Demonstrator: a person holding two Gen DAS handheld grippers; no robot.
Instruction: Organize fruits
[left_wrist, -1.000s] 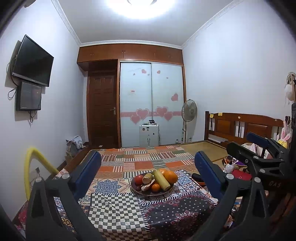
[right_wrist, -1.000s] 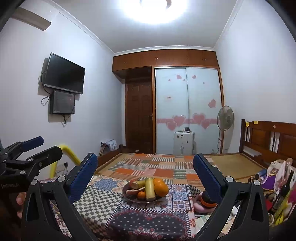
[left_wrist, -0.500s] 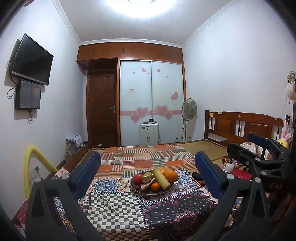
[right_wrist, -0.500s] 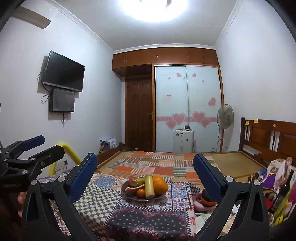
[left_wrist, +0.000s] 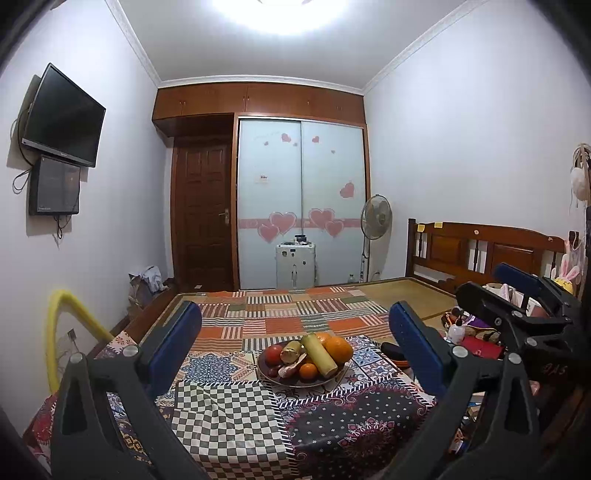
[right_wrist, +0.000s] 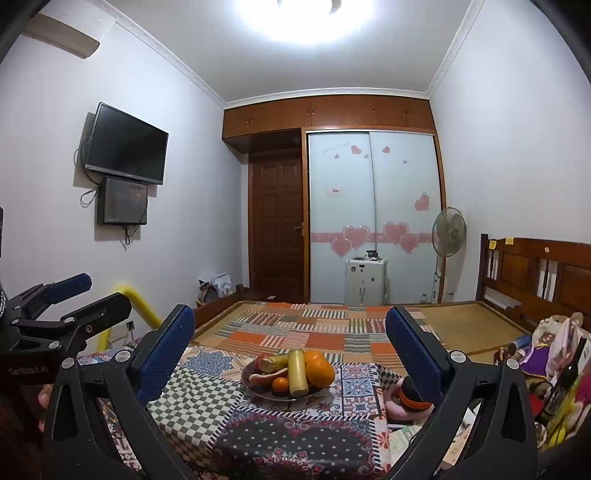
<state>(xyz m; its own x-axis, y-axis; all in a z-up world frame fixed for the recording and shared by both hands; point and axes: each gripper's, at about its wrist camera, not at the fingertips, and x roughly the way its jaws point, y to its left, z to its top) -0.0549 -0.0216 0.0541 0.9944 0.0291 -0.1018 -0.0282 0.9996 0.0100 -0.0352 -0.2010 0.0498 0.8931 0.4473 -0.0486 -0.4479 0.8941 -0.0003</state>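
Note:
A round plate (left_wrist: 334, 381) of fruit sits on the patchwork-covered table (left_wrist: 229, 417). It holds a big orange (left_wrist: 338, 349), a small orange (left_wrist: 308, 371), a red fruit (left_wrist: 274, 353), a yellow-green cane piece (left_wrist: 319, 354) and others. My left gripper (left_wrist: 295, 332) is open and empty, well short of the plate. My right gripper (right_wrist: 290, 338) is open and empty too, facing the same plate (right_wrist: 258, 392) with its big orange (right_wrist: 319, 367). Each gripper shows at the edge of the other's view.
The table's front edge lies close below both grippers. An orange-and-pink object (right_wrist: 406, 400) lies at the table's right edge. A cluttered pile with bags and bottles (right_wrist: 554, 369) stands right. A bed (left_wrist: 314, 306) lies behind, a yellow tube (left_wrist: 62, 314) left.
Both views have shifted only slightly; the plate sits a touch nearer and lower in the right wrist view. Both grippers stay open and empty.

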